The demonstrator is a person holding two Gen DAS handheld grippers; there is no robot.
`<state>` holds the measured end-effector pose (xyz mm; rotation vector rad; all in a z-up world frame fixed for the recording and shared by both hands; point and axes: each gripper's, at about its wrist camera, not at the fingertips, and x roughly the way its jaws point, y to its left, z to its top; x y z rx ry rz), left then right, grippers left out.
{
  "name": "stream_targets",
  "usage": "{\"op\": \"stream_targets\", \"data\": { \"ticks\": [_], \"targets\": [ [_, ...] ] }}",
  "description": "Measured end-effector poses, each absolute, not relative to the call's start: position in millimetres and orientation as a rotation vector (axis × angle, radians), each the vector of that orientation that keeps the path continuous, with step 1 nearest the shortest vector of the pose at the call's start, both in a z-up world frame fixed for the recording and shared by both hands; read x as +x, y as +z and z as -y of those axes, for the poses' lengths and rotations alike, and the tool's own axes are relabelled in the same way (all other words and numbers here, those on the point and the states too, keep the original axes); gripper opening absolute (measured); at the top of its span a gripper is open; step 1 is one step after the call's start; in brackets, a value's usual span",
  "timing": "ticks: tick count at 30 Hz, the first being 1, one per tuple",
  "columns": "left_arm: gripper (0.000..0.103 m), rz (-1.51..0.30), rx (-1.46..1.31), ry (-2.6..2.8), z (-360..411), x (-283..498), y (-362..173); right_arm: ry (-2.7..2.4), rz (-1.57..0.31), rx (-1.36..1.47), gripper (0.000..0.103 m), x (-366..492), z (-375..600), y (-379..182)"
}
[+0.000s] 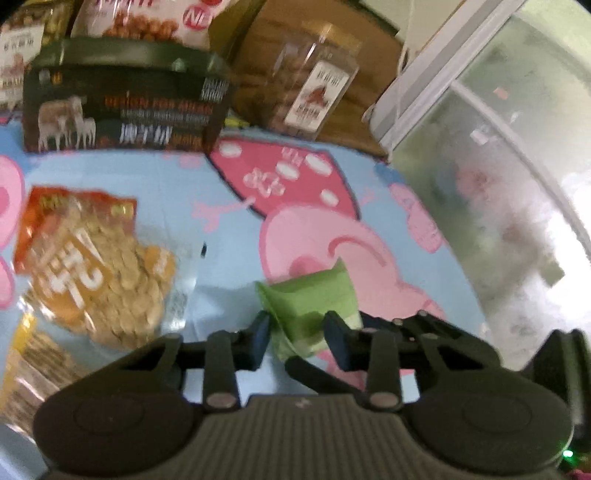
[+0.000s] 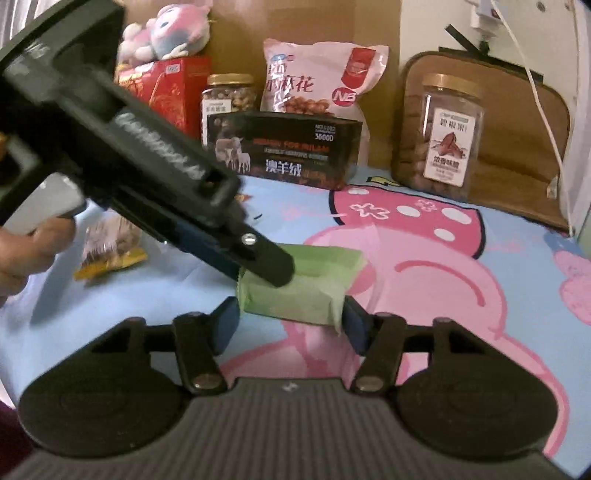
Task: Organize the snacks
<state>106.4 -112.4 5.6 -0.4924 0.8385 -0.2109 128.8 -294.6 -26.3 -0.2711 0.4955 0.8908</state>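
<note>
The green packet (image 2: 303, 291) lies on a cartoon-print sheet (image 2: 461, 288) of blue and pink, near the front, and both grippers meet at it. The right gripper (image 2: 290, 325) has its fingers (image 2: 226, 325) spread to either side of the packet's near end, each close against the wrapper; whether they press on it cannot be told. The left gripper (image 2: 258, 258) reaches in from the left of the right wrist view, a hand (image 2: 26, 251) on its grip, and its tip lies on the packet's top left corner. In the left wrist view the left gripper (image 1: 301, 332) has its fingers (image 1: 260, 336) apart with the green packet (image 1: 310, 306) between them; the left one touches the wrapper's edge, the right one overlaps it, and a firm pinch cannot be told through the blur.

At the back stand a black box (image 2: 284, 149), a pink bag (image 2: 321, 79) behind it, a small jar (image 2: 229, 98), a red box (image 2: 170, 88) with a plush toy (image 2: 173, 29) on top, and a tall jar (image 2: 448, 136) in front of a brown case (image 2: 517, 147). To the left lies a clear snack bag (image 1: 99, 266) with an orange label, and another small pouch (image 2: 110, 247) is near the hand
</note>
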Motion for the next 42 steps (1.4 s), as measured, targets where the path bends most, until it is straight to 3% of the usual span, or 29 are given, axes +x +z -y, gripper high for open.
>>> {"op": "stream_targets", "data": {
  "ticks": [9, 20, 22, 24, 26, 31, 36, 38, 42],
  "targets": [
    [0.031, -0.640, -0.436, -0.137, 68, 113, 65, 0.924, -0.279, -0.273, 0.059, 153, 255, 24],
    [0.031, -0.547, -0.461, 0.040, -17, 190, 88, 0.994, -0.274, -0.194, 0.059, 244, 157, 52],
    [0.033, -0.541, -0.465, 0.077, -27, 203, 83, 0.983, -0.281, -0.177, 0.062, 255, 145, 49],
    [0.035, -0.551, -0.478, 0.120, -34, 210, 77, 0.947, -0.276, -0.194, 0.073, 263, 133, 44],
    [0.035, -0.553, -0.499, 0.106, -38, 204, 74, 0.888, -0.275, -0.197, 0.075, 263, 134, 40],
    [0.035, -0.528, -0.513, 0.030, -37, 158, 71, 0.920, -0.345, -0.048, 0.073, 246, 182, 38],
    [0.035, -0.576, -0.560, 0.002, -38, 104, 44, 1.026, -0.570, 0.046, 0.062, 227, 217, 9],
    [0.045, -0.630, -0.560, -0.007, -36, 91, 29, 1.059, -0.675, 0.081, 0.061, 218, 228, -5],
    [0.047, -0.689, -0.558, -0.009, -30, 69, 4, 1.012, -0.763, 0.228, 0.062, 208, 257, -20]
  ]
}}
